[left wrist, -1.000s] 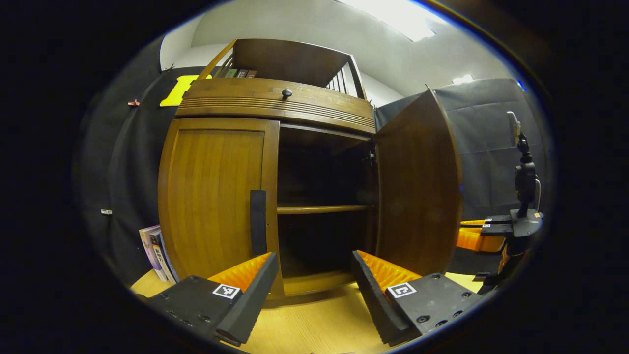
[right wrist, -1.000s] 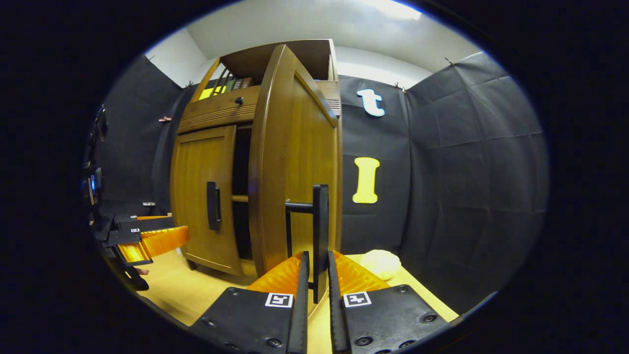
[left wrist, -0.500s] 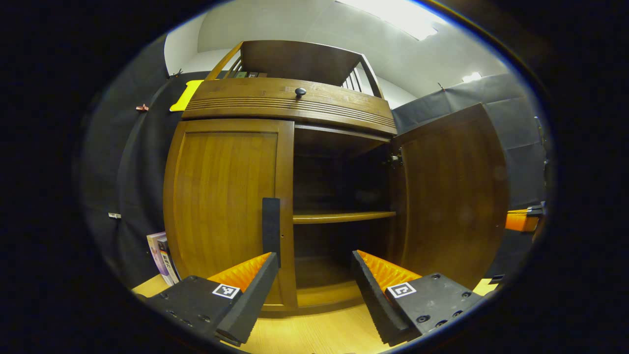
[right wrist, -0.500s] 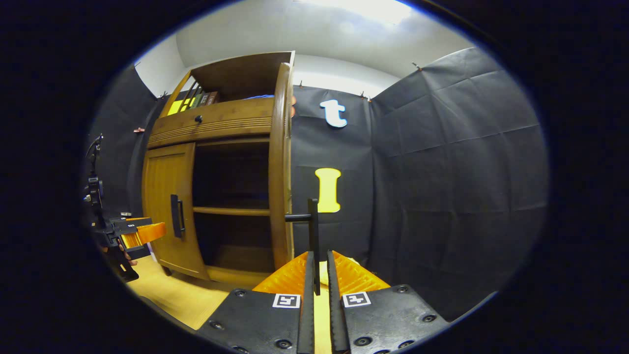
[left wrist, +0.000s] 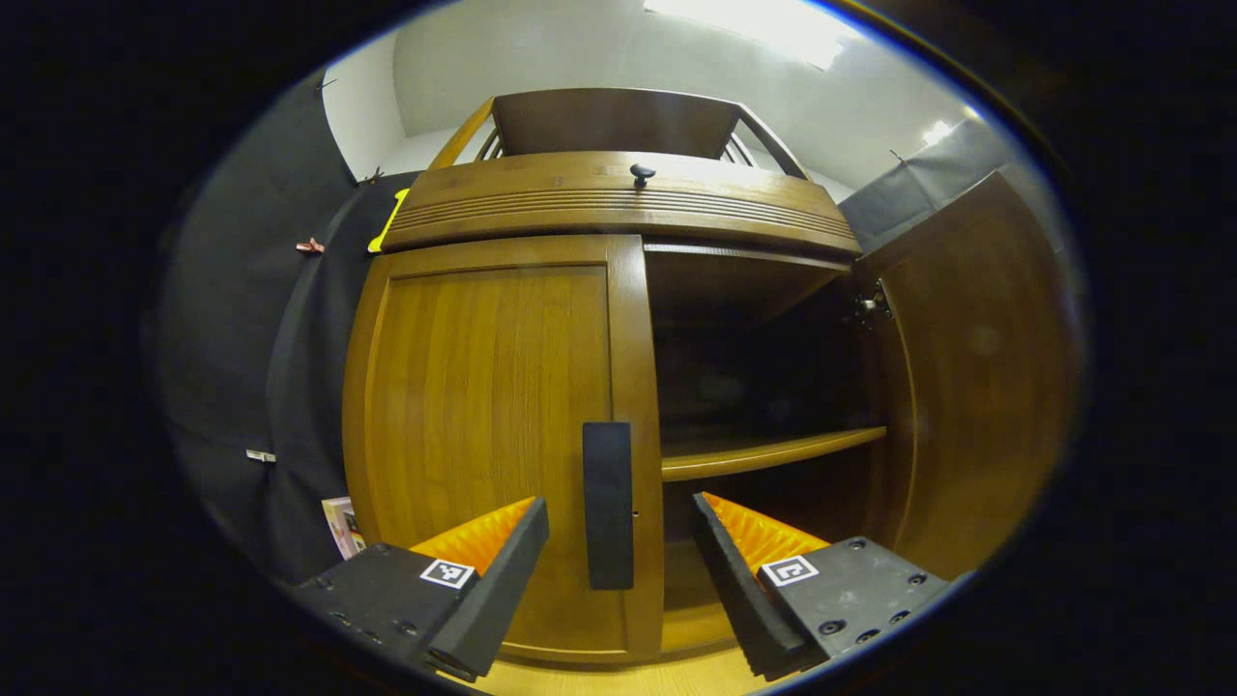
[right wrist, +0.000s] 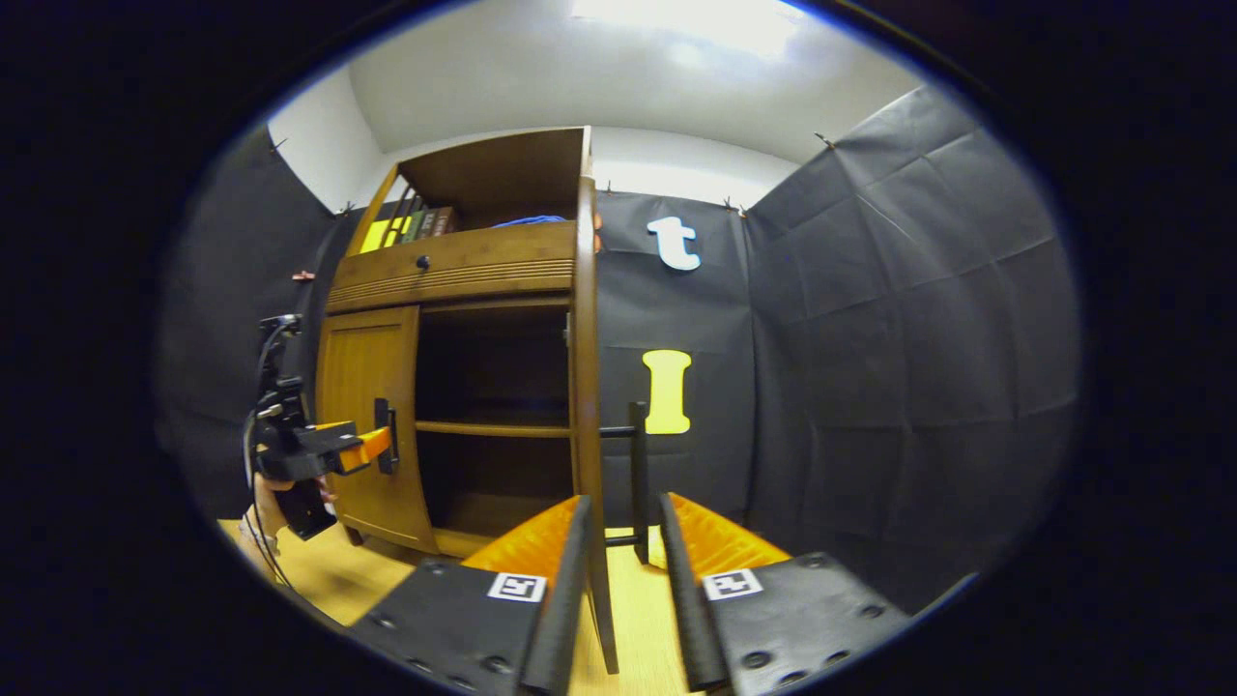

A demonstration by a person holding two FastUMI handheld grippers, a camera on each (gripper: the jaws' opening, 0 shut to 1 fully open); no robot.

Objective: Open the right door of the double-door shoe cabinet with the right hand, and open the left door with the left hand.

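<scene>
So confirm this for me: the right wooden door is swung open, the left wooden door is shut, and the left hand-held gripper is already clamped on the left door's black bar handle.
Not quite. The left hand-held gripper is open, its fingers apart on either side of the black bar handle, not clamped; the left gripper view shows it. The right wooden door is swung open and the left wooden door is shut.

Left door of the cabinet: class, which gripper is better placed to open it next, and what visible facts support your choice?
The left gripper. Its open fingers already frame the left door's handle, and the left door is shut. The right gripper sits open at the handle of the right door, which is swung wide.
</scene>
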